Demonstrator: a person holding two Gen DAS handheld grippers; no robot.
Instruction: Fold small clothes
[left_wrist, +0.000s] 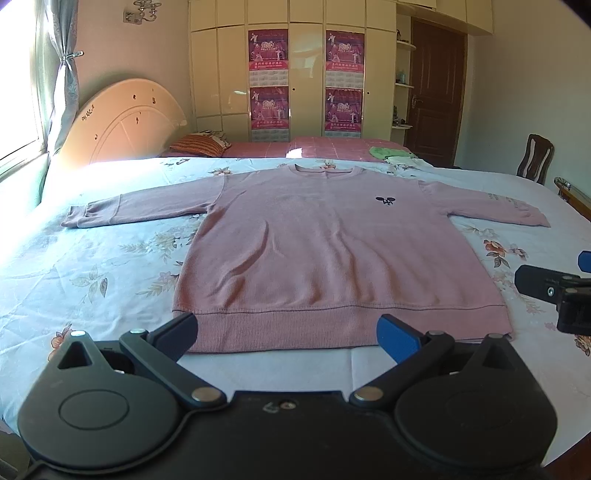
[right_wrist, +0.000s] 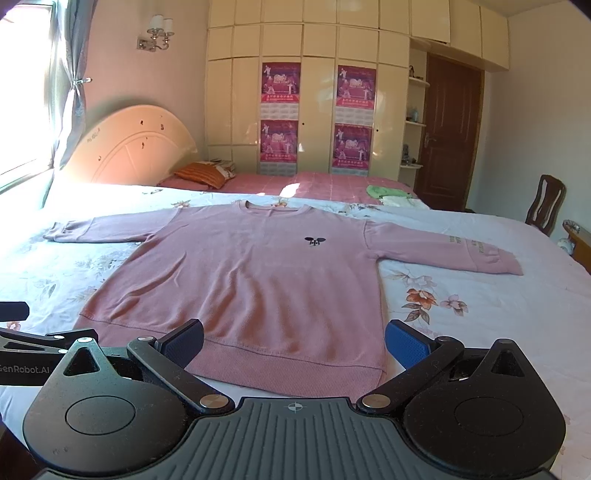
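A pink long-sleeved sweater (left_wrist: 325, 251) (right_wrist: 251, 280) lies flat and face up on the bed, both sleeves spread out and a small dark logo on its chest. My left gripper (left_wrist: 288, 332) is open, its fingers wide apart just above the ribbed hem, holding nothing. In the right wrist view my right gripper (right_wrist: 293, 345) is open too, hovering over the hem's right half with nothing in it. The right gripper's body shows at the right edge of the left wrist view (left_wrist: 557, 291); the left one shows at the left edge of the right wrist view (right_wrist: 33, 347).
A floral light-blue sheet (left_wrist: 110, 266) (right_wrist: 480, 295) covers the bed. Beyond lie a pink blanket (right_wrist: 325, 184), a striped pillow (right_wrist: 201, 173) and a green cloth (right_wrist: 384, 192). A wooden chair (right_wrist: 546, 206) stands at the right, a wardrobe and door behind.
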